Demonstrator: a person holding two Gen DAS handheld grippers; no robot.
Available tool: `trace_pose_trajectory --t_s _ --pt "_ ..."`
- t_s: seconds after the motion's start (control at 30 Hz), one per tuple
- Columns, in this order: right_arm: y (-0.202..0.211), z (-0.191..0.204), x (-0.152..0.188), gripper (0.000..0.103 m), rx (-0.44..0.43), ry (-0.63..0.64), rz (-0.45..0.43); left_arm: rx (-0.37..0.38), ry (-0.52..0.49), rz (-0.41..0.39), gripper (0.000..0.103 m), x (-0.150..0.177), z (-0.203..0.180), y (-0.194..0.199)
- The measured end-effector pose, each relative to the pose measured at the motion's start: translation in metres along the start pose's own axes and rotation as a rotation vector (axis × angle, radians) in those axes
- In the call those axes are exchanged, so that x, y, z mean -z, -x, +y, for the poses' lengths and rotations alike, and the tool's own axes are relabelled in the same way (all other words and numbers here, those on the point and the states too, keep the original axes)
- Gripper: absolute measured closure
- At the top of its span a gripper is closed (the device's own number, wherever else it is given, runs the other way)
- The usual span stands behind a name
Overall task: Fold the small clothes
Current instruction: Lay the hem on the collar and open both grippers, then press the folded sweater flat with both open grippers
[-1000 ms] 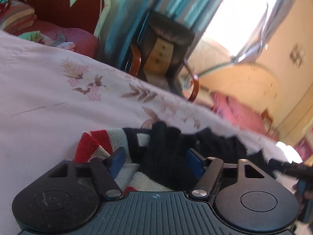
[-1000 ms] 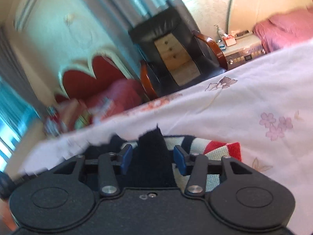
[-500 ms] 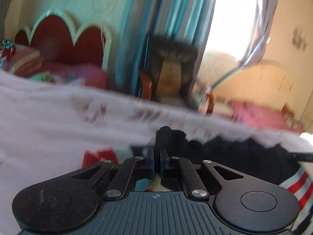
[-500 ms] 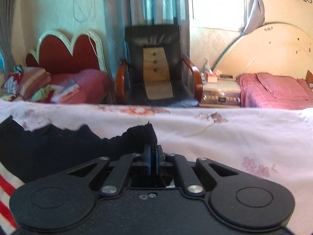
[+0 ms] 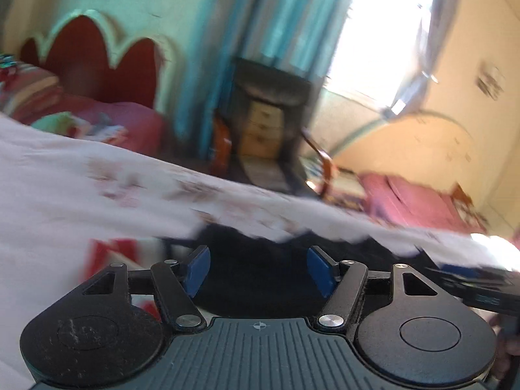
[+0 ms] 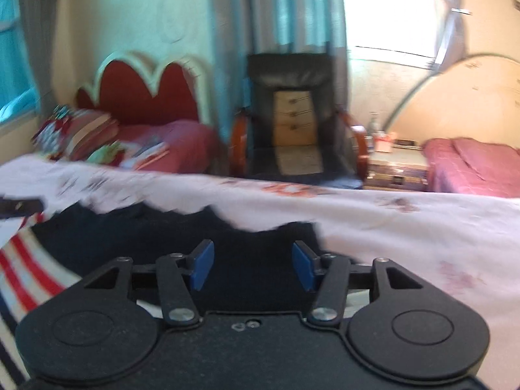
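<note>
- Your left gripper (image 5: pixel 258 271) has its blue-padded jaws apart and opening; the dark navy knitted part of the small garment (image 5: pixel 260 279) lies between and below the pads, with no pad pressing on it.
- Your right gripper (image 6: pixel 253 268) is likewise spread and opening, over the same dark knit (image 6: pixel 169 230), which no pad clamps.
- That small knitted garment with red, white and navy stripes lies flat on the white floral bedsheet (image 6: pixel 406 224); its striped part shows at the left of both views (image 6: pixel 22 269).
- From your right wrist view, the left gripper's dark tip (image 6: pixel 19 208) pokes in at the left edge, near the stripes.
- Beyond the bed stands a black leather armchair with wooden arms (image 6: pixel 292 113).
- Both views are blurred.
</note>
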State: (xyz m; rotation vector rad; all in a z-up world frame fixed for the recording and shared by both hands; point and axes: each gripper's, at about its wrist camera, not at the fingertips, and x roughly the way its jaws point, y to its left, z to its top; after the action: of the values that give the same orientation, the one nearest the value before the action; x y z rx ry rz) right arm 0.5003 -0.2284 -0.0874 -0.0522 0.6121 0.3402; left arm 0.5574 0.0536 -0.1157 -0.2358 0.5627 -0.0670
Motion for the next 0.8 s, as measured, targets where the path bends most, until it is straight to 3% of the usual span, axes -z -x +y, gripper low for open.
trace_pose_trajectory --t_s 0.07,0.2,0.33,0.43,0.47,0.5,0.57,0.7,0.8 --pt "-0.011 0.025 -0.002 0.061 -0.043 0.037 0.035 0.003 -0.121 0.049 0.038 0.008 -0.03 -0.015" --pt "-0.027 0.054 -0.006 0.059 -0.07 0.066 0.078 0.019 -0.204 0.14 0.038 0.021 -0.05 -0.028" --pt "-0.031 0.055 0.004 0.059 -0.064 0.115 0.129 -0.008 -0.222 0.119 0.038 0.026 -0.034 -0.012" --pt "-0.019 0.03 0.009 0.059 0.006 0.106 0.125 -0.061 -0.238 0.095 0.038 0.028 -0.008 0.0" --pt "-0.015 0.018 0.011 0.061 0.053 0.085 0.126 -0.041 -0.228 0.088 0.038 0.028 0.002 0.005" --pt "-0.012 0.005 0.013 0.073 0.114 0.066 0.129 -0.046 -0.23 0.082 0.038 0.029 0.007 0.008" --pt "-0.004 -0.02 0.014 0.08 0.129 -0.001 0.123 -0.056 -0.246 0.076 0.038 0.03 0.007 0.011" --pt "0.002 -0.024 0.013 0.076 0.124 -0.031 0.129 -0.084 -0.237 0.075 0.036 0.029 -0.004 0.012" --pt "0.023 -0.009 0.013 0.068 0.089 -0.034 0.063 -0.016 -0.206 0.036 0.036 0.026 -0.023 0.03"
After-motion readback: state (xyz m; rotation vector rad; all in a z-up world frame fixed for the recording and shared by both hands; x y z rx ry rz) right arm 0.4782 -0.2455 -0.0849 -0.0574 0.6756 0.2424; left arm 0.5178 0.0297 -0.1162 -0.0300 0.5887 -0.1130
